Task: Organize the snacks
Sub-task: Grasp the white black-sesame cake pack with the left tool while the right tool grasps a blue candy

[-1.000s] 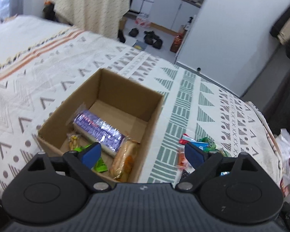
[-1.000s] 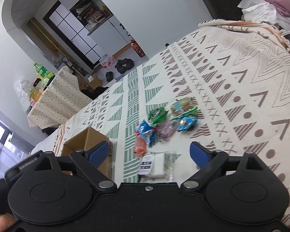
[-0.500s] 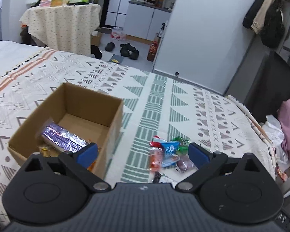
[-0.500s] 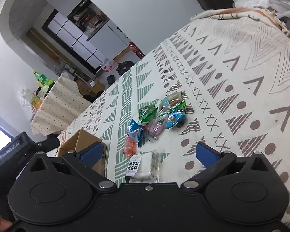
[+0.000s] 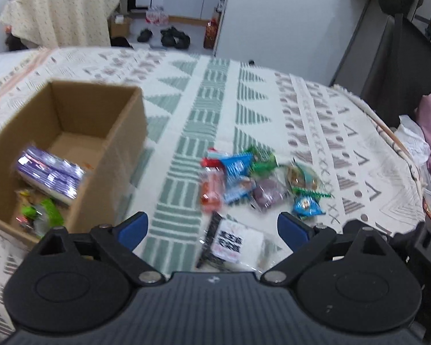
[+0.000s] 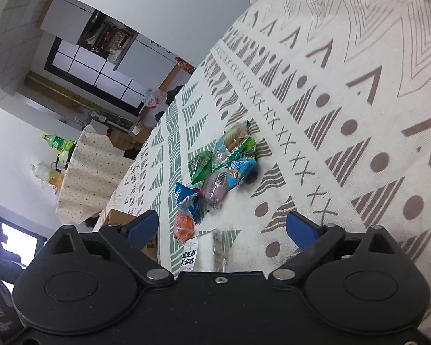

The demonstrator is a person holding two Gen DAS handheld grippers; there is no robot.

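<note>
An open cardboard box [image 5: 71,97] stands on the patterned cloth [image 5: 209,109] at the left, holding a purple packet [image 5: 48,172] and a green snack [image 5: 43,212]. To its right lies a pile of small snack packets: orange [image 5: 212,191], blue [image 5: 235,169], purple [image 5: 268,194], green [image 5: 261,161]. A white packet [image 5: 232,241] lies nearest, below and between the fingers of my open left gripper [image 5: 212,230], untouched. My right gripper [image 6: 222,227] hangs low before the same pile [image 6: 215,187]; its jaws are wide and closing, with nothing pressed between them and the white packet [image 6: 191,256] under them.
The right gripper's body [image 5: 428,253] shows at the left wrist view's right edge. Beyond the cloth's far edge are a covered table with bottles [image 5: 60,14], shoes on the floor [image 5: 172,34] and a white wall. Pink fabric and a bag [image 5: 416,143] lie at the right edge.
The left gripper has swung right from above the box to the snack pile and sunk. The right gripper has dropped closer to the cloth and rolled; the pile looks larger.
</note>
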